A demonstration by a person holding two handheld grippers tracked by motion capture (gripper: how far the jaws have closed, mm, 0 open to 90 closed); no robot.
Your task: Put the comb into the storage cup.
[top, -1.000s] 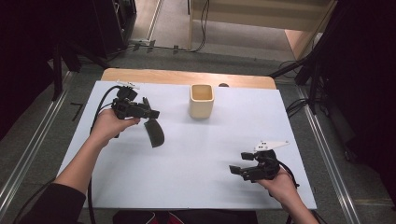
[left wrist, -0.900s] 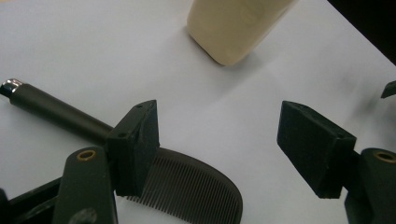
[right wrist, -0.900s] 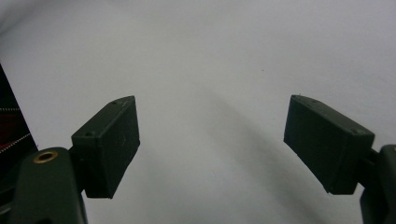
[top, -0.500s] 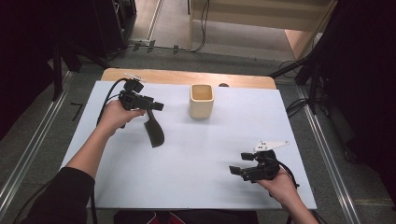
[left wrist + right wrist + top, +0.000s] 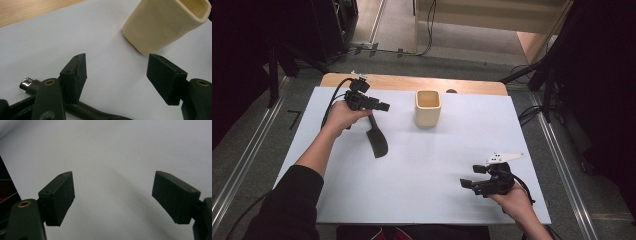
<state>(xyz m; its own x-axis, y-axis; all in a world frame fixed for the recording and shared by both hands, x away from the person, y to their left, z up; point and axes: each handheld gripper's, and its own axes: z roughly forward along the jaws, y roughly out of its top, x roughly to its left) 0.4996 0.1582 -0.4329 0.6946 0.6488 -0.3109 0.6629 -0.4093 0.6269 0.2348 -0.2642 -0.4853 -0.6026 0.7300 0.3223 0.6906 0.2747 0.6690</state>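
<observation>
Fingers [image 5: 75, 77] of our left gripper [image 5: 120, 80] stand wide apart with nothing between them, and the same goes for the right gripper [image 5: 112, 197], which rests low at the near right of the white tabletop [image 5: 452, 150] with its fingers spread over bare surface. A second ago our left hand [image 5: 343, 116] sat a little nearer us beside the dark spatula [image 5: 376, 141]; now we have drawn it up and back toward the far left edge, and the spatula lies flat on the tabletop, its broad end pointing toward us and its handle running under the gripper. In the left gripper view the metal handle tip [image 5: 26, 83] pokes out just beside one finger, though we cannot quite tell whether finger and handle touch. The cream cup [image 5: 428, 107] stands upright, well apart to the right. We judge the pickup is being lined up at the handle end, with the cup as the likely destination.
</observation>
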